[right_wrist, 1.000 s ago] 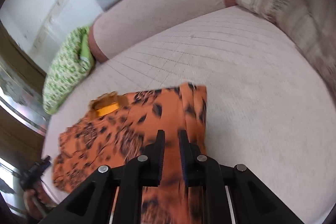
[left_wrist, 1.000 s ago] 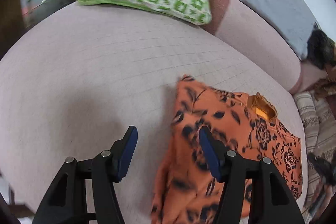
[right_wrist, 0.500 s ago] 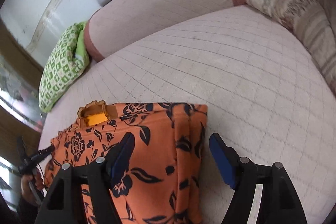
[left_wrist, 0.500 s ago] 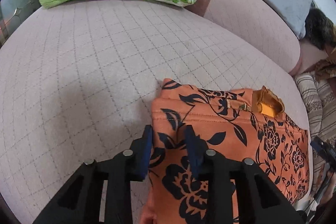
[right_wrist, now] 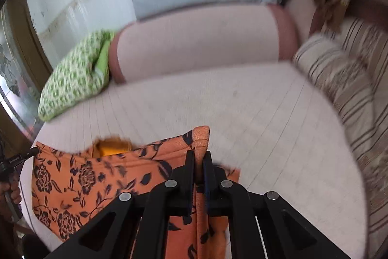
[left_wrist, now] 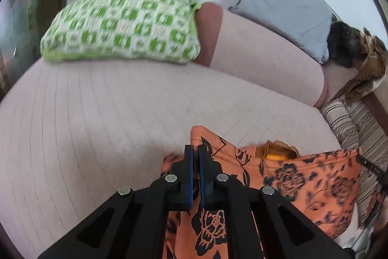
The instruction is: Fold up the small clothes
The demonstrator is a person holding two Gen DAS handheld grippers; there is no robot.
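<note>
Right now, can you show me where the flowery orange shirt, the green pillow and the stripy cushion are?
flowery orange shirt (left_wrist: pixel 315 176): left wrist view, on its flower print.
green pillow (left_wrist: pixel 126 23): left wrist view, middle of its checked top.
stripy cushion (right_wrist: pixel 339 79): right wrist view, on its rounded front.

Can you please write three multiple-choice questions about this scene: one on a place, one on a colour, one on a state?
1. Where does the green checked pillow lie?
A. on the floor
B. at the far end of the bed, against the pink bolster
C. on the garment

2. What colour is the garment?
A. orange with black flowers
B. plain blue
C. white

3. How are the grippers?
A. both open
B. only the left one shut
C. both shut on cloth

Answers: 1 B, it touches the bolster's end. 2 A, flowers show in both views. 3 C, the left gripper and right gripper each pinch a raised fold.
</note>
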